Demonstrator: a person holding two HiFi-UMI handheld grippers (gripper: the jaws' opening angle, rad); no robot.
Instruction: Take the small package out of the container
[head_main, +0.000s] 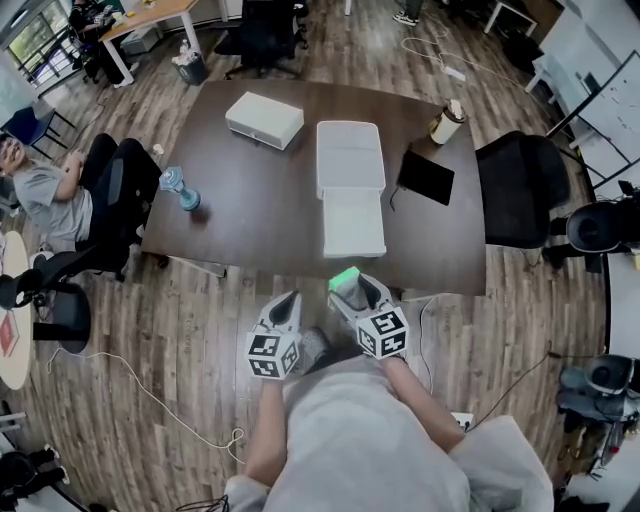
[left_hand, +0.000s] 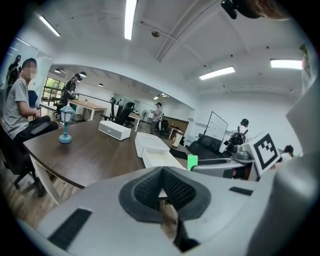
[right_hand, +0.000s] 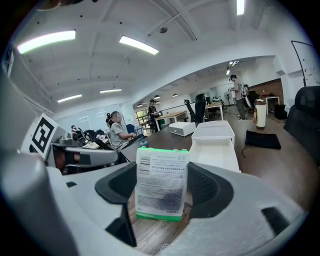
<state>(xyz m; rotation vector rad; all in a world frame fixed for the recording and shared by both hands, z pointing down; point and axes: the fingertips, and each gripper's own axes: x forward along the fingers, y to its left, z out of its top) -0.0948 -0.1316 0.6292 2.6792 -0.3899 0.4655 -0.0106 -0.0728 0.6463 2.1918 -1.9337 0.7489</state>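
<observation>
**Package (right_hand: 161, 184) pinched in right gripper (head_main: 350, 287), clear of container (head_main: 352, 228)**

The package is white with a green edge. It stands upright between the right gripper's jaws, over the floor by the near edge of the worktop (head_main: 250, 210). The open white container lies on the worktop just ahead. The left gripper (left_hand: 162, 189) is alongside, its jaws pressed together and empty.
</observation>
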